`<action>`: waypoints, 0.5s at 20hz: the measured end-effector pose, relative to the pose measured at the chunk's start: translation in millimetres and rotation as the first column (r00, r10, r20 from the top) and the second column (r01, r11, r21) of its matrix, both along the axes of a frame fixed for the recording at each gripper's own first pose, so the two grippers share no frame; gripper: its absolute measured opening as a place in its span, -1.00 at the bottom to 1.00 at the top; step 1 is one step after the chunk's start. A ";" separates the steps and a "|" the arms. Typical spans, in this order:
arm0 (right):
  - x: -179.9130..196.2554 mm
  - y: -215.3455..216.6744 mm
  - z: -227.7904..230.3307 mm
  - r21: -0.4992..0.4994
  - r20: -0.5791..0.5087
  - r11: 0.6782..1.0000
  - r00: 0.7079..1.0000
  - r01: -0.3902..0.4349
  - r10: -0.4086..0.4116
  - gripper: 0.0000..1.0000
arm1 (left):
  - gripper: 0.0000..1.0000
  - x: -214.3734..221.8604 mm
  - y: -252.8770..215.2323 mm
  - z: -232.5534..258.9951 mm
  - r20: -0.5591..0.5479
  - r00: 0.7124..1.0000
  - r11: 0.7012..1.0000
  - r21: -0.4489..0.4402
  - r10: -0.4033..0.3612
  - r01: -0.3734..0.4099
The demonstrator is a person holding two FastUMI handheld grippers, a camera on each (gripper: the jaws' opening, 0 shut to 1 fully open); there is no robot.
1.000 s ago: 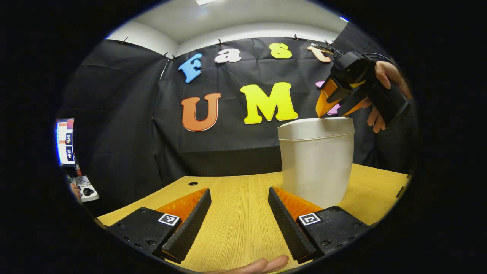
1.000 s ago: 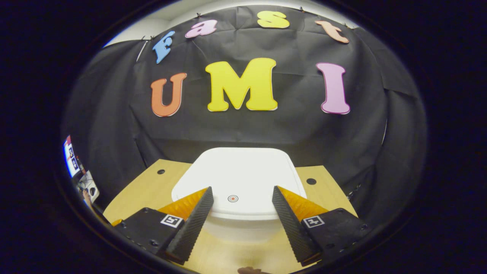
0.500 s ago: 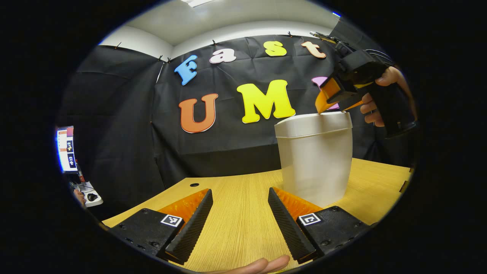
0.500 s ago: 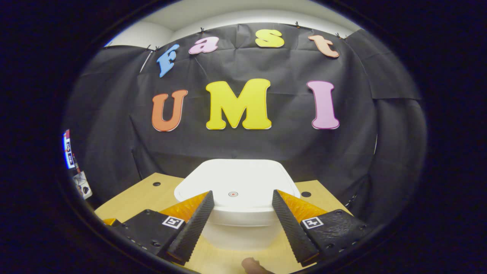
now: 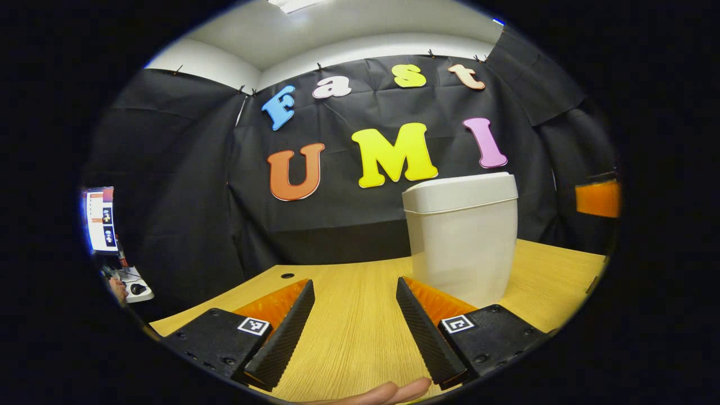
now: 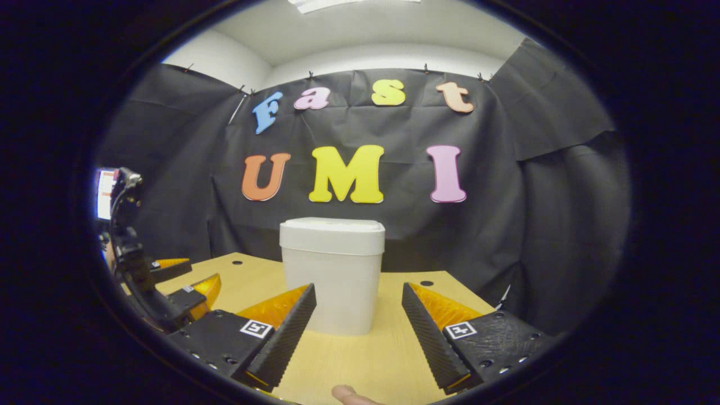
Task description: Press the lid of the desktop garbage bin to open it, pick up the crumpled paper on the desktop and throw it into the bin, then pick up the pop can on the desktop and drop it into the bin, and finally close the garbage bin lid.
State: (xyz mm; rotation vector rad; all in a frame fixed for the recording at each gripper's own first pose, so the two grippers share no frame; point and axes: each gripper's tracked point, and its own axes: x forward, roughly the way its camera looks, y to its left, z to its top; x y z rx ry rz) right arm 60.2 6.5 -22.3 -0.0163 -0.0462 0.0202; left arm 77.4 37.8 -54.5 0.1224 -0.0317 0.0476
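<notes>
A white desktop bin (image 5: 461,236) stands upright on the wooden table (image 5: 349,320), its lid (image 5: 460,192) down flat. My left gripper (image 5: 354,323) hovers low over the table, open, with the bin just ahead to the right of its fingers. In the right gripper view the same bin (image 6: 333,275) sits straight ahead, lid (image 6: 332,235) closed. My right gripper (image 6: 357,329) is open and held back from the bin, a gap of table between them. The left gripper (image 6: 185,284) appears at the left edge of that view. Part of the right gripper (image 5: 597,198) shows far right in the left gripper view.
Black cloth walls close the booth behind and beside the table. Round holes (image 6: 426,283) mark the tabletop near its back edge. A lit screen (image 5: 100,220) and a desk with a mouse (image 5: 136,289) sit beyond the table's left side. A fingertip (image 5: 388,392) shows below my left gripper.
My right gripper has lifted off the bin lid and pulled back and down to table height. The lid stays down. The left gripper has barely moved.
</notes>
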 end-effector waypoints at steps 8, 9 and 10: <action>-31.6 -50.5 -8.2 0.005 0.058 0.998 0.997 0.058 -0.058 0.93 | 0.89 -13.3 -32.3 13.4 0.033 0.999 1.000 0.006 -0.028 0.028; -32.5 -50.8 -11.0 0.004 0.052 0.999 0.997 0.054 -0.054 0.93 | 0.89 -12.6 -36.5 10.5 0.027 0.999 0.999 0.000 -0.041 0.041; -32.8 -50.7 -12.0 0.004 0.050 0.999 0.997 0.052 -0.052 0.93 | 0.89 -12.6 -39.7 9.5 0.025 0.998 0.999 -0.006 -0.051 0.051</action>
